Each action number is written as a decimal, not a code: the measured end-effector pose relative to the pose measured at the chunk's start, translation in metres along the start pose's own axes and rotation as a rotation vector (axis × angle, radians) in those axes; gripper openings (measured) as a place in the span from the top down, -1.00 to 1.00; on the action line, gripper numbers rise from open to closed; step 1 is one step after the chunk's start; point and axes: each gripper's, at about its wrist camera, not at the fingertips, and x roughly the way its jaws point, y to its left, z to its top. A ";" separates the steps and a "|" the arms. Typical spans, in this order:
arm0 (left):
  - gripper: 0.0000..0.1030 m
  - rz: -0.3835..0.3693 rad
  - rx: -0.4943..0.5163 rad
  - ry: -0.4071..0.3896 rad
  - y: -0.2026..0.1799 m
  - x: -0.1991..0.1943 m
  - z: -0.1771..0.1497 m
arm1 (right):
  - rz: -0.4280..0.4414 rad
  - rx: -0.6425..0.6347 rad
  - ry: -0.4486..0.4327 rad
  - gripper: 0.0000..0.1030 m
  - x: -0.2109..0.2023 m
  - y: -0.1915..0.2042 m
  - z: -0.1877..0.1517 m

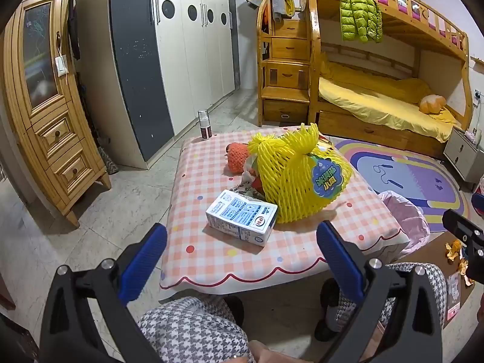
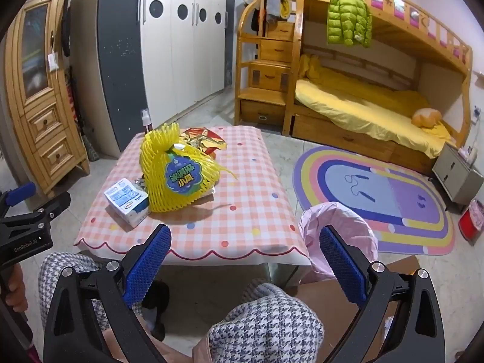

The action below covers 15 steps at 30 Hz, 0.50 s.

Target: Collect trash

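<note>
You hold the left gripper (image 1: pixel 242 260) and right gripper (image 2: pixel 245 260) wide apart and empty, short of the table (image 2: pixel 242 242). The milk carton (image 1: pixel 242 217) and yellow foam net (image 1: pixel 299 175) lie on it; the pink-lined bin (image 2: pixel 338 236) stands beside for disposal.

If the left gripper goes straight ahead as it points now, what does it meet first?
Probably the milk carton on the table; it lies centred ahead of the open left gripper, though depth is uncertain.
</note>
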 end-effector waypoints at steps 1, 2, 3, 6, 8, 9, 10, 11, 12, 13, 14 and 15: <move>-0.87 -0.002 -0.001 0.002 0.000 0.000 0.000 | 0.000 0.000 0.000 -0.90 0.000 0.000 0.000; -0.87 -0.002 -0.001 0.001 0.000 0.000 0.000 | 0.002 0.001 0.000 -0.90 0.000 -0.001 0.000; -0.87 -0.002 0.000 0.000 0.000 -0.001 0.000 | -0.001 0.000 0.001 -0.90 0.000 -0.001 0.000; -0.87 -0.001 0.000 -0.003 0.000 -0.002 0.000 | 0.001 0.001 -0.001 -0.90 0.000 -0.001 0.000; -0.87 -0.004 0.000 -0.006 -0.001 -0.003 0.001 | 0.002 0.000 0.002 -0.90 0.001 -0.001 0.000; -0.87 -0.001 -0.001 -0.001 0.001 0.002 0.002 | 0.000 0.001 0.003 -0.90 0.002 -0.002 0.000; -0.87 -0.001 -0.002 -0.002 0.001 0.003 0.002 | 0.000 0.001 0.003 -0.90 0.002 -0.002 0.001; -0.87 -0.001 -0.002 -0.003 0.001 0.003 0.003 | 0.000 0.002 0.002 -0.90 0.002 -0.002 0.001; -0.87 -0.001 -0.001 -0.003 0.001 0.004 0.003 | -0.001 0.001 0.003 -0.90 0.003 -0.002 0.001; -0.87 -0.002 -0.003 -0.002 0.005 0.001 0.000 | -0.003 0.002 0.002 -0.90 0.003 -0.003 0.001; -0.87 -0.003 -0.003 -0.002 0.005 0.001 0.000 | -0.004 0.003 0.001 -0.90 0.003 -0.003 0.001; -0.87 -0.003 -0.003 -0.002 0.005 0.002 0.000 | -0.005 0.005 0.000 -0.90 0.002 -0.002 0.001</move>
